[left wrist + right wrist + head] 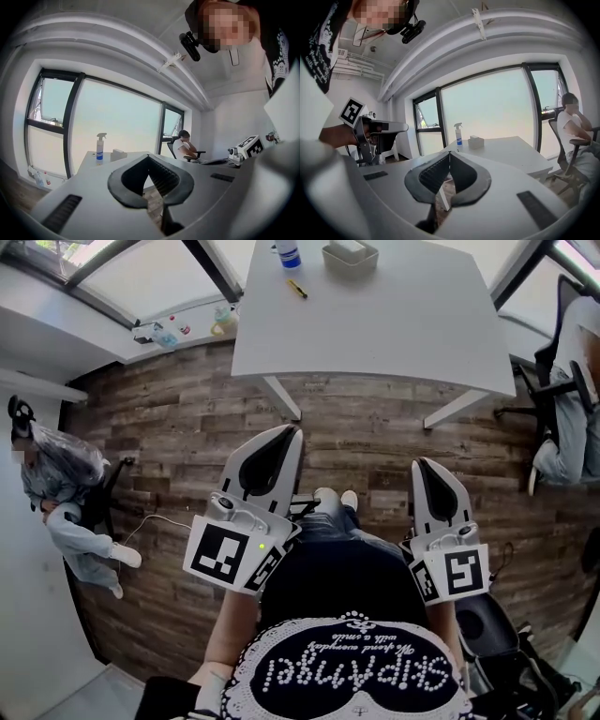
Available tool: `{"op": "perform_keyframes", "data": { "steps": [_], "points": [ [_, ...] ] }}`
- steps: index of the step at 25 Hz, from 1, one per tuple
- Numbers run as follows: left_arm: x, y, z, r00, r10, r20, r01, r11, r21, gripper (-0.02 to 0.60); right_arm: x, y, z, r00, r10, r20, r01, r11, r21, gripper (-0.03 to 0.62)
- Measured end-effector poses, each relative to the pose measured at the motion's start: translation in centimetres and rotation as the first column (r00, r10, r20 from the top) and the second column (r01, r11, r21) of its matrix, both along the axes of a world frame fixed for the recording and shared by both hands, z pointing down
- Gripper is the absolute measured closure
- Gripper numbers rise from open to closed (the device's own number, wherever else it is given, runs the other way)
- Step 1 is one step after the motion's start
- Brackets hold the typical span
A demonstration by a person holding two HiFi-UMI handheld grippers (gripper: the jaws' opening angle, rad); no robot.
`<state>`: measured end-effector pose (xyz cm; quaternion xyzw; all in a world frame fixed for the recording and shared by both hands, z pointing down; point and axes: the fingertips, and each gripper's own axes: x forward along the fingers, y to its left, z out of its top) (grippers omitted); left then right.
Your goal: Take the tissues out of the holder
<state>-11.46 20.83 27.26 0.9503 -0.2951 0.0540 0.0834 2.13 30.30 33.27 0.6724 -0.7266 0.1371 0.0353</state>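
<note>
The tissue holder is a pale box with white tissue showing at its top; it stands at the far edge of the white table. It also shows small in the left gripper view and the right gripper view. Both grippers hang over the wooden floor, short of the table's near edge and pointing toward it. My left gripper is shut with its tips touching and nothing between them. My right gripper is likewise shut and empty.
A spray bottle stands left of the holder, with a yellow pen nearer me. One person sits on a chair at the left, another at the right. A windowsill holds small items.
</note>
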Motion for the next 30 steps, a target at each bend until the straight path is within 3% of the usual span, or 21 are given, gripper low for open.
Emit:
{"op": "perform_keyframes", "data": {
  "steps": [12, 30],
  "points": [
    [-0.6, -2.9, 0.4, 1.0, -0.009, -0.021, 0.009, 1.0, -0.014, 0.58, 0.1, -2.0, 0.0, 1.0, 0.024, -0.011, -0.024, 1.0, -0.008, 0.583],
    [-0.2, -12.4, 1.3, 1.0, 0.025, 0.018, -0.024, 0.999, -0.034, 0.58, 0.9, -9.5, 0.9, 0.997, 0.071, -0.006, -0.071, 0.995, -0.075, 0.583]
  ]
}}
